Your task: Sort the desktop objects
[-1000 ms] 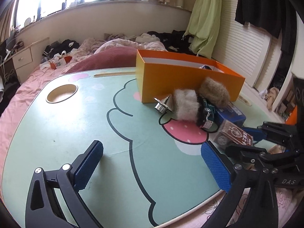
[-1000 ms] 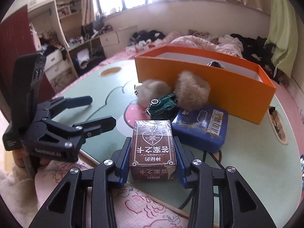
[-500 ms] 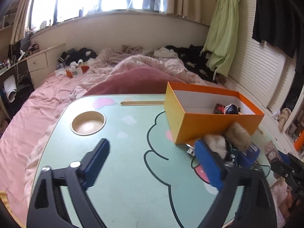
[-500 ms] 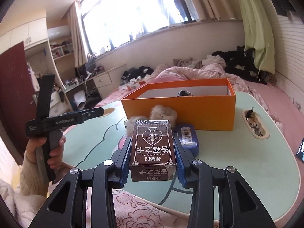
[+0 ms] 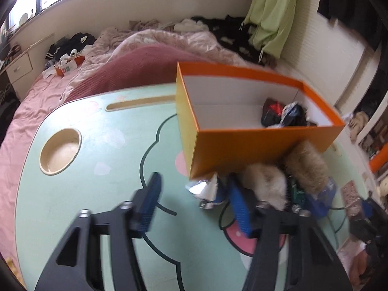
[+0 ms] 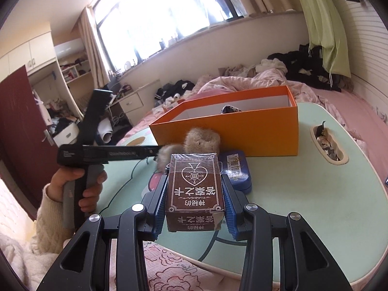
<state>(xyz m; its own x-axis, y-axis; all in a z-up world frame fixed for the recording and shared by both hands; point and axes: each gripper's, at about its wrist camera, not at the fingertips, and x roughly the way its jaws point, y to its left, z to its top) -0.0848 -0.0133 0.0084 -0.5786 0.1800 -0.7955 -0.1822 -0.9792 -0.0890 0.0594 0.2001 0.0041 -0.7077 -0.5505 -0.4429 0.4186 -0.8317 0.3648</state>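
- Left wrist view: the left gripper (image 5: pixel 194 201) hangs over the mint-green table (image 5: pixel 101 194), tilted down toward the clutter in front of the orange box (image 5: pixel 242 145). Its jaws have just been closing; they are still apart with nothing pinched, only table surface between the blue pads (image 5: pixel 150 198).
- Just beyond the right-hand pad lies a shiny crumpled foil piece (image 5: pixel 203 189), touching the box's near corner.
- Next to it sit a white furry ball (image 5: pixel 266 181) and a tan furry ball (image 5: pixel 308 167), both against the box front; a blue tin (image 5: pixel 325 198) lies partly under the tan one.
- The box is open, white inside, with some dark cloth items (image 5: pixel 286 115) in its right end.
- A round cup hole (image 5: pixel 60 150) is sunk into the table's left side.
- Right wrist view: the right gripper (image 6: pixel 195 194) is pinching a brown card box (image 6: pixel 195 189) by its two long sides, held above the table's near edge.
- Behind the card box are the two furry balls, the blue tin (image 6: pixel 236 169) and the orange box (image 6: pixel 232 131).
- At left, a hand (image 6: pixel 77 186) in a cream knit sleeve (image 6: pixel 41 220) grips the left gripper's handle; that tool is seen side-on here, so its jaw gap cannot be told from this view.
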